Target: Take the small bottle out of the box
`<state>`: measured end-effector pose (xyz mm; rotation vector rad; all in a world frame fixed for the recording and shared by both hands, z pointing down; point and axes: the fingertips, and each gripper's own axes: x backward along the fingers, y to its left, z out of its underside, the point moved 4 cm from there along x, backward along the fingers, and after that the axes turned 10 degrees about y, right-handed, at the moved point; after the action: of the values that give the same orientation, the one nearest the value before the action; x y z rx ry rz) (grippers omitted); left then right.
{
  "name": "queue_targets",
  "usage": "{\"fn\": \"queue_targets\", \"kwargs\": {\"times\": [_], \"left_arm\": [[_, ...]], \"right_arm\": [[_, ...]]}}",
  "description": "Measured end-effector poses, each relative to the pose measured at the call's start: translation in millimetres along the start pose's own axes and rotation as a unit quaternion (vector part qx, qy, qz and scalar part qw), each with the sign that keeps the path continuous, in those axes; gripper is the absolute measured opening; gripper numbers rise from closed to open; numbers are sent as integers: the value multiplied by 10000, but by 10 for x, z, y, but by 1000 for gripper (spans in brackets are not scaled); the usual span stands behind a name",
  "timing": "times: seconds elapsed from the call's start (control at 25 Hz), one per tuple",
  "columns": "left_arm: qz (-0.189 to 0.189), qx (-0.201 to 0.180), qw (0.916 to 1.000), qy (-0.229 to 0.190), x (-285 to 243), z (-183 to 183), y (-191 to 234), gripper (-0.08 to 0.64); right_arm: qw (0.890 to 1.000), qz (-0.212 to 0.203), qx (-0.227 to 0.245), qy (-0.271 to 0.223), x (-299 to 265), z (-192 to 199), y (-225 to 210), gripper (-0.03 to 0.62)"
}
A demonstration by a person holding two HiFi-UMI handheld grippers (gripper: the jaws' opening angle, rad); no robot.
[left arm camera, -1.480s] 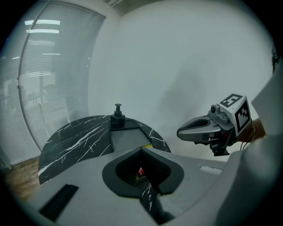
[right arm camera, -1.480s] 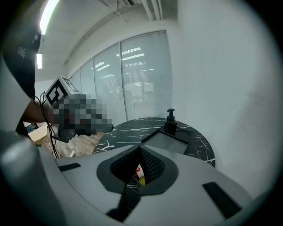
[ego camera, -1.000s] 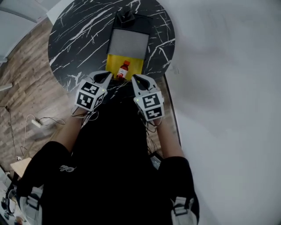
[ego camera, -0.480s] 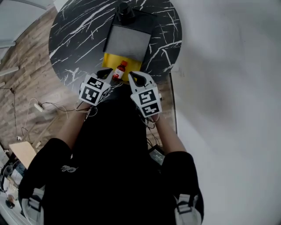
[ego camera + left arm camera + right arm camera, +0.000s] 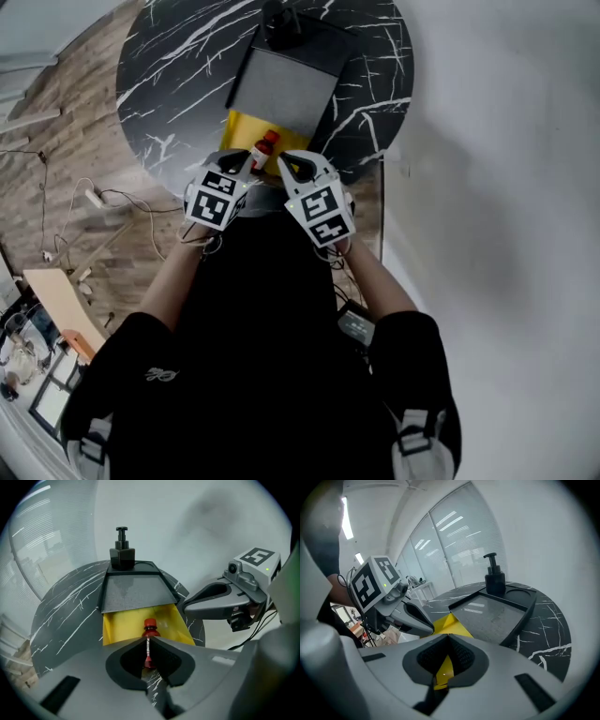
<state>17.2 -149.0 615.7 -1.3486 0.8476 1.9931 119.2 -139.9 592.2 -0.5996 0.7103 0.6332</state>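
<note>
A small bottle with a red cap and dark red contents stands upright in the open yellow box at the near edge of the round black marble table. My left gripper is shut and empty, its tip just left of the bottle. In the left gripper view the bottle stands right beyond the closed left gripper, inside the yellow box. My right gripper is shut too, holds nothing and hovers just right of the bottle. Past the right gripper a corner of the yellow box shows.
A dark tray lies behind the box, with a black pump dispenser at its far end. The tray and dispenser rise straight ahead in the left gripper view. Wooden floor with cables lies to the left, and a white wall to the right.
Both grippers have sunk and moved in towards the yellow box, and their tips now flank the bottle. Both stay shut. The bottle and box have not moved on the table.
</note>
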Motion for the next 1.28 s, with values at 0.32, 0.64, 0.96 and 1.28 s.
{"fn": "queue_targets", "kwargs": {"times": [0.32, 0.64, 0.96, 1.28], "left_arm": [[-48, 186, 9993, 327, -289, 8, -16, 154], [-119, 36, 9963, 853, -534, 41, -34, 226], [-181, -200, 9914, 1279, -697, 27, -60, 233], [-429, -471, 9843, 1649, -782, -7, -73, 233]], "right_arm": [[9995, -258, 62, 160, -28, 144, -79, -3], [9995, -294, 25, 120, 26, 158, -140, -4], [9995, -280, -110, 61, 94, 185, -218, -4], [9990, -425, -133, 86, 139, 226, -278, -5]]}}
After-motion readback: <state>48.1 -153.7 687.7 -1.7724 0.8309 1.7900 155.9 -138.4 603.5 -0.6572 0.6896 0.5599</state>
